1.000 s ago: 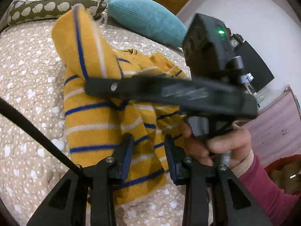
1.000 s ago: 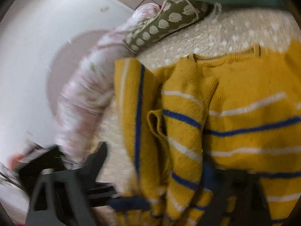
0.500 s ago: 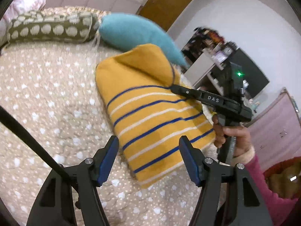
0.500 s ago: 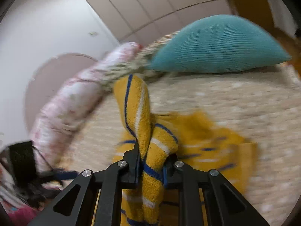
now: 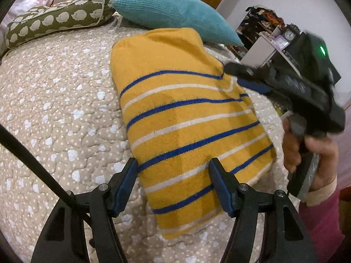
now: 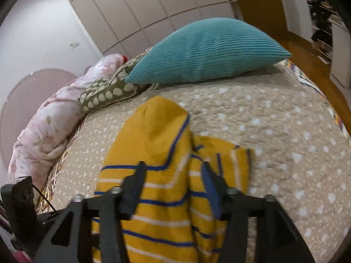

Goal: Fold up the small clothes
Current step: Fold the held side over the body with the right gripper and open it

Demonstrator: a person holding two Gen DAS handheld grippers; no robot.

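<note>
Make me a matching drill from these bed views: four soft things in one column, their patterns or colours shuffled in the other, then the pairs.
Things:
1. sweater
2. ribbed pillow
3. bolster
4. quilt

Looks:
A. olive green with pale hedgehog shapes
B. beige with small white hearts and dots
C. mustard yellow with blue and white stripes
D. plain teal

Pairs: 1-C, 2-D, 3-A, 4-B
</note>
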